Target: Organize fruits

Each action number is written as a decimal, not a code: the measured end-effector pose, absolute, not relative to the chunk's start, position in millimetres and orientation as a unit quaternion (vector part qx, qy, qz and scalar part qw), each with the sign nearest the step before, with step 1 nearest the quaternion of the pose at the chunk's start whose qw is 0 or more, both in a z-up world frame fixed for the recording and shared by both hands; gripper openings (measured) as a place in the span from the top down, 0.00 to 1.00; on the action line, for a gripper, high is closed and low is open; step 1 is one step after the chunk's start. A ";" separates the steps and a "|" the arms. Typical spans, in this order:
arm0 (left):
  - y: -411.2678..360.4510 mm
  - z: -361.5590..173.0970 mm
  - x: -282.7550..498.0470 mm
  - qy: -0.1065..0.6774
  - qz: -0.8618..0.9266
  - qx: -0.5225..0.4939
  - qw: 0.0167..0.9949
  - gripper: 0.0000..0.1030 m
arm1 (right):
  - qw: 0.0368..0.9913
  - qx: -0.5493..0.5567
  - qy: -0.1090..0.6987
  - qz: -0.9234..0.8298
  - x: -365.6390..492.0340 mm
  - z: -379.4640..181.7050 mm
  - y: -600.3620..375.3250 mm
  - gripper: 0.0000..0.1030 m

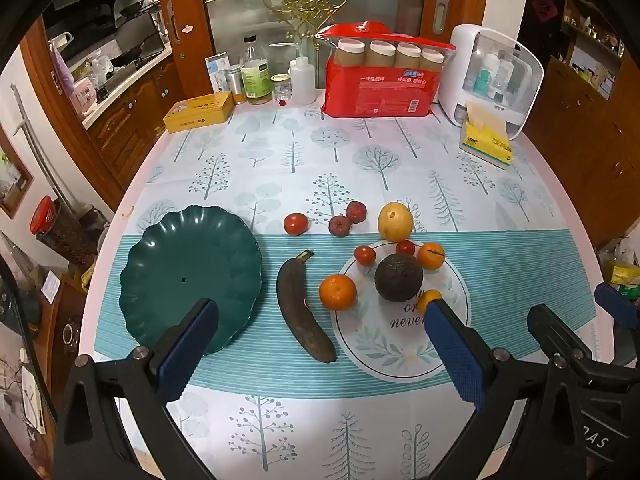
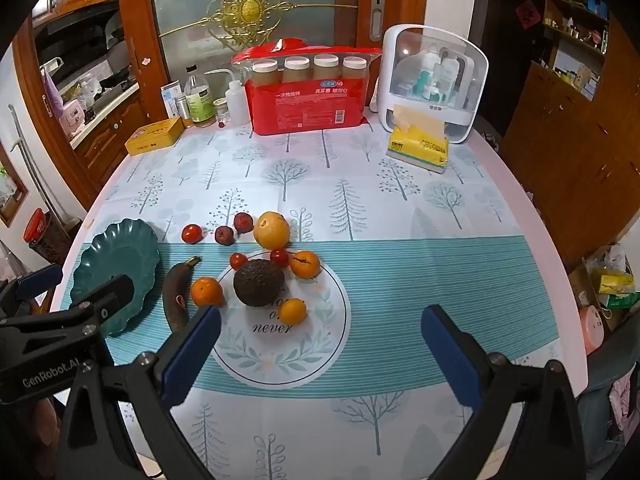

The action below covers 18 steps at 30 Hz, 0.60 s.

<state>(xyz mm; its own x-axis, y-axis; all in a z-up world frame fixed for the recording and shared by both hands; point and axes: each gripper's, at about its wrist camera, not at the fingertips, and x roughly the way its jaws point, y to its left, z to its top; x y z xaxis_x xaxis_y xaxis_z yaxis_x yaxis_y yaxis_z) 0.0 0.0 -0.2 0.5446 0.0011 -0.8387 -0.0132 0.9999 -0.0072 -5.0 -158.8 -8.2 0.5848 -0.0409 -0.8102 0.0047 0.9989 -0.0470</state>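
Green scalloped plate (image 1: 188, 276) sits bare at left on the surface (image 1: 320, 160). Right of it: blackened banana (image 1: 304, 308), then oranges, cherry tomatoes, a dark avocado (image 1: 399, 278) and a yellow pear (image 1: 395, 222) loose on the cloth. Right wrist view alone shows the small orange (image 2: 292, 311) unblocked. Left hand-held gripper (image 1: 320, 328) and right hand-held gripper (image 2: 320, 332) hover low, jaws spread wide, holding nothing.

A: What colour was the plate (image 1: 188, 276)?
B: Dark green. The banana (image 1: 304, 308) was brown-black, the avocado (image 1: 398, 278) near black.
A: And the tablecloth (image 1: 360, 152)?
B: White with grey-blue trees and 1 teal striped band. The gripper pads (image 1: 456, 344) were blue.
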 end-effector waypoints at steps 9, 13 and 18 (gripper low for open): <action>4.1 3.3 0.7 0.484 0.004 -0.006 0.875 0.02 | 0.892 -0.020 0.451 -0.009 -7.5 -5.2 -155.5 0.02; 5.8 4.3 1.1 0.484 0.003 -0.008 0.875 0.03 | 0.893 -0.019 0.450 -0.006 -10.8 -4.0 -153.2 0.02; 5.1 0.9 -1.5 0.482 0.003 -0.007 0.876 0.03 | 0.893 -0.019 0.449 -0.007 -9.2 -4.5 -154.6 0.02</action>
